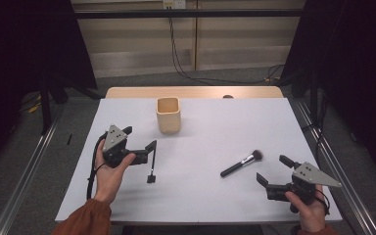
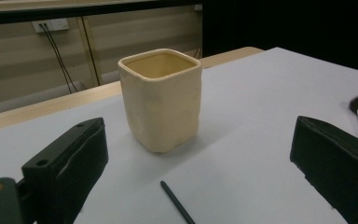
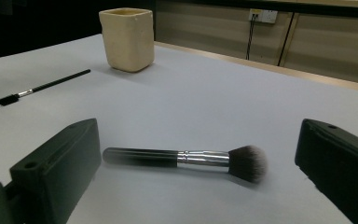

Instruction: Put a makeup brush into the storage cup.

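left gripper (image 1: pixel 139 138) wide open, right gripper (image 1: pixel 273 169) agape, empty

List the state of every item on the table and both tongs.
Left tongs: open, holding nothing.
Right tongs: open, holding nothing.
Cream cup: upright; no brush seen inside.
Makeup brush: lying flat between the right tongs' jaws, untouched.
Thin brush: lying flat near the left tongs.

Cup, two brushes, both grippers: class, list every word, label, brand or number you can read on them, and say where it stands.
None: no readable text on the cream cup, the powder brush, the thin brush, the left gripper or the right gripper.
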The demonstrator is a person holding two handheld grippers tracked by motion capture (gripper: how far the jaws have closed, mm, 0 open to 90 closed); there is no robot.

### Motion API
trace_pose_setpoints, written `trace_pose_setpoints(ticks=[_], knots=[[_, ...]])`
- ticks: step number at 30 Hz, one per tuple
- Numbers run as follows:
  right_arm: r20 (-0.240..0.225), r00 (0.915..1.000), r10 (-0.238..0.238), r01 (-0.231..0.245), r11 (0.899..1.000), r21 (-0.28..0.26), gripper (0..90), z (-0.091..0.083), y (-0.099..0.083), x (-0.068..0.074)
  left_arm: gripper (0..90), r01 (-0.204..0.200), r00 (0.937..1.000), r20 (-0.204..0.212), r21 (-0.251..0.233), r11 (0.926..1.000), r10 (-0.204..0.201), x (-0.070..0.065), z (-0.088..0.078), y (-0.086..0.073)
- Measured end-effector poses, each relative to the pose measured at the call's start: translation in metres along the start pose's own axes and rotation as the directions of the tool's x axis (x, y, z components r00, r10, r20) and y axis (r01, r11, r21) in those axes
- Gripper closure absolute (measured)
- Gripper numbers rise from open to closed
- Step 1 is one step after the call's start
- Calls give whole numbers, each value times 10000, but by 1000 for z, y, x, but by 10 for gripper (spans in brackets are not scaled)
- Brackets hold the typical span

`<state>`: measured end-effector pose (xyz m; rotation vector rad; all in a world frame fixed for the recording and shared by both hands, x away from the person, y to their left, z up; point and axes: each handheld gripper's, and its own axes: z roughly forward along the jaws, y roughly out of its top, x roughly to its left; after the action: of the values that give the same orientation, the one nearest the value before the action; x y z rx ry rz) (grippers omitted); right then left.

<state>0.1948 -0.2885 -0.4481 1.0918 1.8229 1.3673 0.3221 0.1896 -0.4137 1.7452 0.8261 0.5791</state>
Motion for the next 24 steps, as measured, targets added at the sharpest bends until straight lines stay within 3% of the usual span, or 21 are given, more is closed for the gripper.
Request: trace_pose_setpoints(ticks=[7, 10, 13, 15, 16, 17, 19, 21, 24], knots=[[10, 10000, 53, -53, 10000, -6, 1, 0, 0, 0, 40, -65, 9998, 195, 940, 9955, 47, 5, 13, 3], [-23, 10000, 6, -5, 10000, 22, 1, 0, 0, 0, 49, -66, 9999, 109, 1305, 9914, 53, 4, 15, 3], [-57, 10000, 22, -21, 9999, 98, 1, 0, 0, 0, 49, -364, 9991, -141, 1607, 9863, 392, 4, 16, 5], [-67, 10000, 12, -11, 9999, 101, 1, 0, 0, 1, 49, -342, 9991, -169, 1967, 9799, 382, 6, 16, 6], [-64, 10000, 7, -7, 9999, 120, 1, 0, 0, 1, 49, -155, 9997, -139, 2309, 9729, 192, 8, 16, 8], [-62, 10000, -1, 2, 9999, 132, 1, 0, -1, 0, 49, -155, 9997, -139, 2309, 9729, 192, 8, 16, 8], [-67, 10000, -2, 3, 9999, 135, 1, 0, -1, 0, 48, 44, 10000, -21, 2645, 9644, -40, 10, 16, 11], [-97, 9999, 48, -46, 9999, 165, 1, 0, -1, 0, 54, 230, 9993, 212, 3356, 9417, -320, 11, 16, 17], [-100, 9999, 7, -5, 9998, 195, 1, 0, -1, 0, 63, 350, 9988, 181, 3775, 9253, -452, 10, 16, 23]])
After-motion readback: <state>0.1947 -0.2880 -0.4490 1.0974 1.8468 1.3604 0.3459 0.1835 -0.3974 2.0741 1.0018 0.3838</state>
